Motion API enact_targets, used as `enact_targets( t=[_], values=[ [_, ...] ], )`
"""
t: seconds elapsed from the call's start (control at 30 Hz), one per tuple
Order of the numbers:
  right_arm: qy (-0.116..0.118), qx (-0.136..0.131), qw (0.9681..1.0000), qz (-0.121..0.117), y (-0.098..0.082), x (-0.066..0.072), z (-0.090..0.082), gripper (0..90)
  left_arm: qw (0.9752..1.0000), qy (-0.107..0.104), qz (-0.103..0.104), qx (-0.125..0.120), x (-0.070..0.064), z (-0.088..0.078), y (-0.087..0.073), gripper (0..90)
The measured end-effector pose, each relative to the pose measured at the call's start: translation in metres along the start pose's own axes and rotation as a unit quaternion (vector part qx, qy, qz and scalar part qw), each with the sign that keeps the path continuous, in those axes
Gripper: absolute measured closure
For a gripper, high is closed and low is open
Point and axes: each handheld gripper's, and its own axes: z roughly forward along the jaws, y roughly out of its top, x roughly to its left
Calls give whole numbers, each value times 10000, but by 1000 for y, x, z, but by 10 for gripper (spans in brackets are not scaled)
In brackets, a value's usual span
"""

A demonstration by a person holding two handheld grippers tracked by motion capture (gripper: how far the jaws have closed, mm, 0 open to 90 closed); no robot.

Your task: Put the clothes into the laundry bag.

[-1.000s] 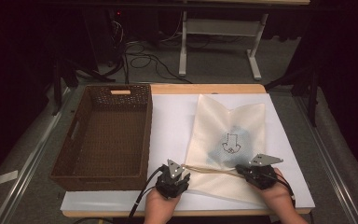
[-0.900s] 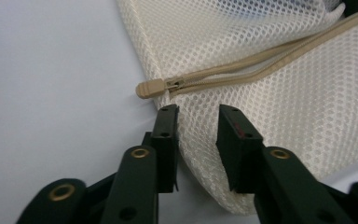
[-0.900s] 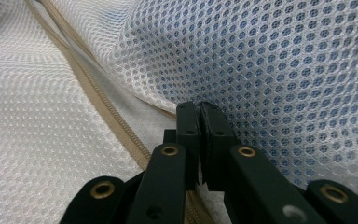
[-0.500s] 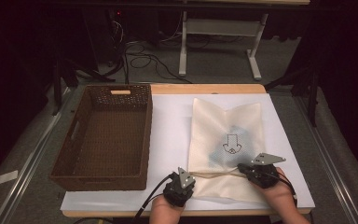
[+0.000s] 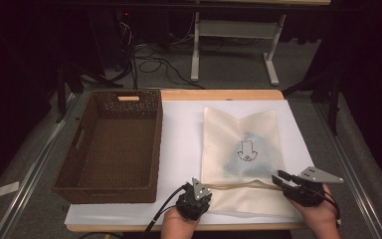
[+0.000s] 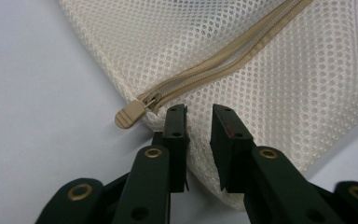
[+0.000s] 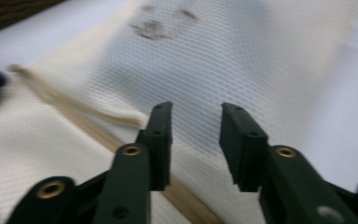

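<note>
A cream mesh bag lies flat on the white sheet, with a bluish item bearing a dark print inside. Its tan zipper runs across the near end. My left gripper sits at the zipper's left end. Its jaws have just been opening and stand slightly apart over the mesh, just right of the zipper pull, pinching nothing. My right gripper is at the bag's right edge. Its jaws have just been opening too and hang open above the mesh.
A brown wicker basket stands on the left of the table, close to the white sheet. The table's near edge is just behind both hands. Beyond the far edge are cables and a white stand's legs on the floor.
My right gripper has moved right, off toward the bag's edge, and its jaws have parted. The left gripper has barely moved. The bag's near end has settled flat.
</note>
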Motion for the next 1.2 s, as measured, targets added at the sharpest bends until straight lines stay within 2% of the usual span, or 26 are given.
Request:
enact_targets(
  t=[0.07,0.13,0.23,0.27,0.4,0.47,0.5,0.53,0.57,0.6,0.67,0.73,0.83,0.93,1.03,1.13,1.2],
  values=[
    [-300,70,9992,254,-10,-13,-4,581,10000,5,3,-22,1,-1,1,740],
    [-511,153,9974,477,-17,-23,-5,529,9999,59,70,-42,2,-2,3,778],
    [-504,279,9959,700,-23,-33,0,487,10000,29,18,-72,3,-4,5,773],
    [-433,331,9958,730,-24,-34,3,489,10000,38,7,-78,4,-4,5,772],
    [-414,559,9945,783,-28,-35,10,491,9999,61,-72,-142,7,-9,5,770],
    [-369,692,9936,809,-29,-35,13,576,9997,97,-131,-195,10,-13,5,769],
    [-407,738,9939,716,-29,-34,13,621,9996,94,-154,-222,12,-14,5,766],
    [-403,768,9938,699,-28,-33,14,689,9994,92,-210,-259,14,-17,6,766],
    [-402,799,9943,578,-28,-31,14,792,9992,89,-265,-301,15,-19,6,766],
    [-355,834,9947,485,-27,-30,14,852,9992,89,-265,-301,15,-19,6,763],
    [-370,841,9952,345,-25,-30,14,887,9987,128,-307,-393,18,-24,7,749],
    [-408,810,9953,345,-23,-32,13,890,9985,208,-294,-420,20,-25,7,738],
    [-624,697,9951,309,-20,-40,13,888,9981,255,-285,-484,23,-23,5,775],
    [-649,673,9948,407,-19,-47,13,872,9984,254,-293,-410,24,-20,1,769],
    [-645,620,9951,413,-20,-45,11,813,9990,335,-156,-260,22,-15,-1,780],
    [-632,351,9962,484,-17,-42,1,766,9993,212,-109,-289,21,-15,-3,758],
    [-577,203,9969,487,-15,-40,-3,760,9992,-2,-131,-365,21,-12,-2,694]
  ],
)
